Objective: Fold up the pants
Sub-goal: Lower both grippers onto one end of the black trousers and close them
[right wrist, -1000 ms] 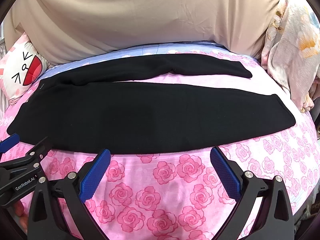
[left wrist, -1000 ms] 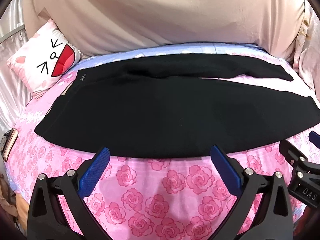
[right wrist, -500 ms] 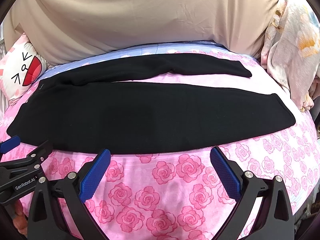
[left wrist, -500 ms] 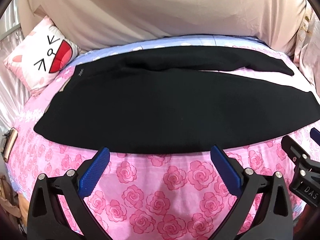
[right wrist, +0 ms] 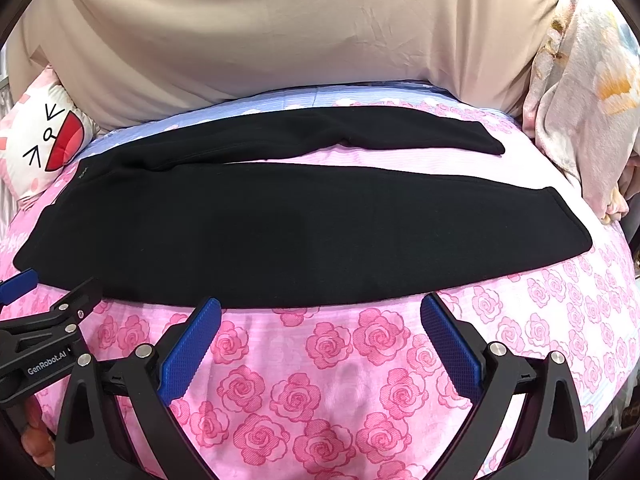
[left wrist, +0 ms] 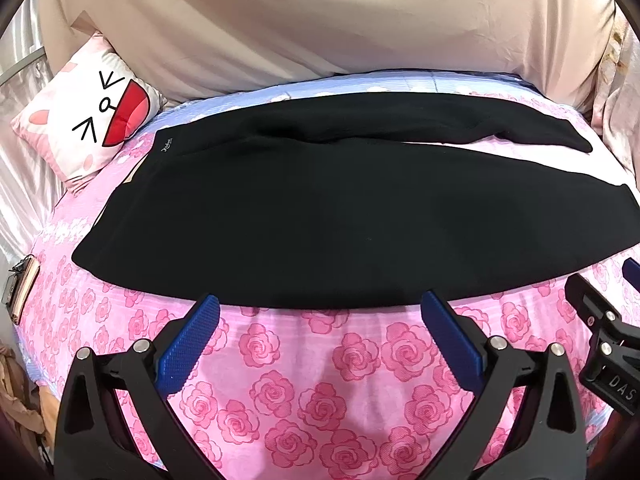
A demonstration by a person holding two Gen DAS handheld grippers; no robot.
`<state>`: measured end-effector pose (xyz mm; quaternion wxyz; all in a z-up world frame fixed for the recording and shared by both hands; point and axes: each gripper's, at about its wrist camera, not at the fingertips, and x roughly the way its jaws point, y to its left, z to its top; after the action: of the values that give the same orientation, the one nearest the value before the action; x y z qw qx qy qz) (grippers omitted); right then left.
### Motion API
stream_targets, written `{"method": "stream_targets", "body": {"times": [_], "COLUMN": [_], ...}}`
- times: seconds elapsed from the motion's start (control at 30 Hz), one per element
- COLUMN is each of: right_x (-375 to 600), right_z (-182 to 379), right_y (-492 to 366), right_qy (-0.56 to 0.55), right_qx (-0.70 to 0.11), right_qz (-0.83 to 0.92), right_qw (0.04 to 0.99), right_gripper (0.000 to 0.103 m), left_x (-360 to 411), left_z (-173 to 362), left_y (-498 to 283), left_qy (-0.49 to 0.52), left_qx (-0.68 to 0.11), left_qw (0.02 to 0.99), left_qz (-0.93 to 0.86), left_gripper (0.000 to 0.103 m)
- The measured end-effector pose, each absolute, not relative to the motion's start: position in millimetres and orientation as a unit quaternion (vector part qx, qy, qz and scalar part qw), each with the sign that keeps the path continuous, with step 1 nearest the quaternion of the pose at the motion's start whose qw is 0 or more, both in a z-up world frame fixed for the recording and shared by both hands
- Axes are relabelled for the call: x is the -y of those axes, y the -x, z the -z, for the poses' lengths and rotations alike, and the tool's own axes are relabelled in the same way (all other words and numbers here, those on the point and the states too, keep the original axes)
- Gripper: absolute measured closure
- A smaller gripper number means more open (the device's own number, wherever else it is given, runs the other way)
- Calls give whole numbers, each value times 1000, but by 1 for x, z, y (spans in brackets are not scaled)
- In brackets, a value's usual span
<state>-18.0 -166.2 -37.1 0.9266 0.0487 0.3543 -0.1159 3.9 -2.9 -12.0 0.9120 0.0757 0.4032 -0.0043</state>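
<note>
Here the black pants (left wrist: 320,216) lie crosswise, waistband left, before both spread, empty tongs (left wrist: 320,332) (right wrist: 320,332).

In the left wrist view the pants (left wrist: 320,216) run past the right edge, so the hem of the near leg is cut off there. A small pale mark at the waistband corner (left wrist: 166,146) is too small to read. The right hand-held gripper (left wrist: 608,340) shows only partly at the right border; its lettering breaks off after "DAS" and how its jaws stand cannot be told. A flat object (left wrist: 22,288) at the left edge of the bed is too clipped to identify. In the right wrist view the cartoon pillow (right wrist: 40,148) is cut by the left border, and the fingers (right wrist: 34,436) under the left hand-held gripper (right wrist: 24,292) are mostly hidden.
</note>
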Motion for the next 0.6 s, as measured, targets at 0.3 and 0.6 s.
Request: {"method": "stream_targets", "body": {"times": [0.3,0.6], "right_x": [178,283], "right_z": [39,-18], "right_y": [11,-27], "right_qy": [-49,-57], "right_qx": [-358,-325], "right_qz": [116,124], "right_qw": [925,936], "right_gripper": [5,5], "left_x": [-2,-53], "left_z": [4,-70], "left_y": [-9,-47], "left_qy": [-75,-45], "left_qx": [-393,-331], "left_qw": [916,942], "left_qz": [-7,-27], "left_gripper": [5,5]}}
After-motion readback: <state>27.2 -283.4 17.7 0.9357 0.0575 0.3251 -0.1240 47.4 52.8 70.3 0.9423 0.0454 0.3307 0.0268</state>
